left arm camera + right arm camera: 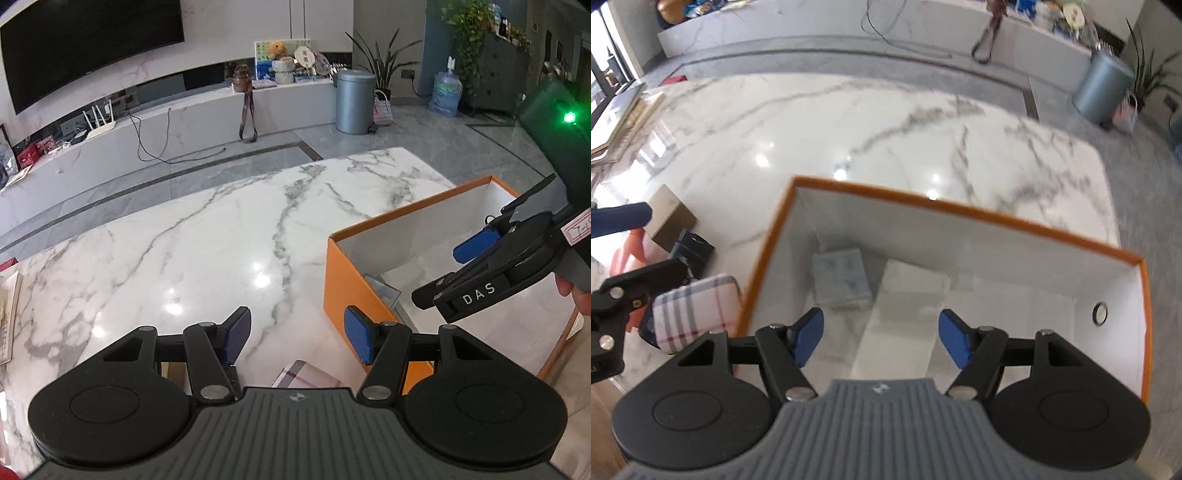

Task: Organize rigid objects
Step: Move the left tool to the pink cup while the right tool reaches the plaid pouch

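Right claw (881, 341) spread, empty, above orange box (964, 206).
Two small boxes inside; plaid case (696, 312), brown box (670, 218), dark box (692, 249) remain on surface (812, 122). Left claw (295, 338) spread, empty.

The open box (960, 212) sits on the desk (812, 122). A small box (840, 280) and a flat box (905, 314) lie side by side inside it. Left of the open box, on the desk, lies a checked case (696, 310). Behind the case are a dark box (692, 251) and a cardboard box (670, 218).
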Motion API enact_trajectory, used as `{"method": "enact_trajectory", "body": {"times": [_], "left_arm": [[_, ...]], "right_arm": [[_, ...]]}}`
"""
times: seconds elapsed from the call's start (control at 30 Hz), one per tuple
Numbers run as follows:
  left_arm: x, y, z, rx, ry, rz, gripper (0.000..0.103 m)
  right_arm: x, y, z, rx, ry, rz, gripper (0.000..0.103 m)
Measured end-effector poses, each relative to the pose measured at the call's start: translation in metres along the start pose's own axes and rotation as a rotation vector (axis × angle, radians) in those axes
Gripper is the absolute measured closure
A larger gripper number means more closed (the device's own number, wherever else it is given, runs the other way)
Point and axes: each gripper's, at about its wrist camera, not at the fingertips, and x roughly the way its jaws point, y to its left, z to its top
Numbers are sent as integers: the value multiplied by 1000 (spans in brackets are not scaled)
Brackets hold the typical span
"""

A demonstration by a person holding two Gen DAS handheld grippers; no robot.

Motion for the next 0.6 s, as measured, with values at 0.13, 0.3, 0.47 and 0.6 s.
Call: {"method": "enact_trajectory", "body": {"times": [0.13,0.3,0.47,0.6], "left_arm": [[-9,11,-4,-28,-18,-12,34],[-15,28,-13,-60,4,16,37],[-19,50,-26,-114,35,11,37],[-20,69,-38,-164,69,2,40]], "right_arm": [[-16,15,4,-40,-68,12,34],[-39,48,4,-158,-151,38,42],[-44,83,5,-263,-169,88,49],[-33,107,6,-314,-144,113,50]]}}
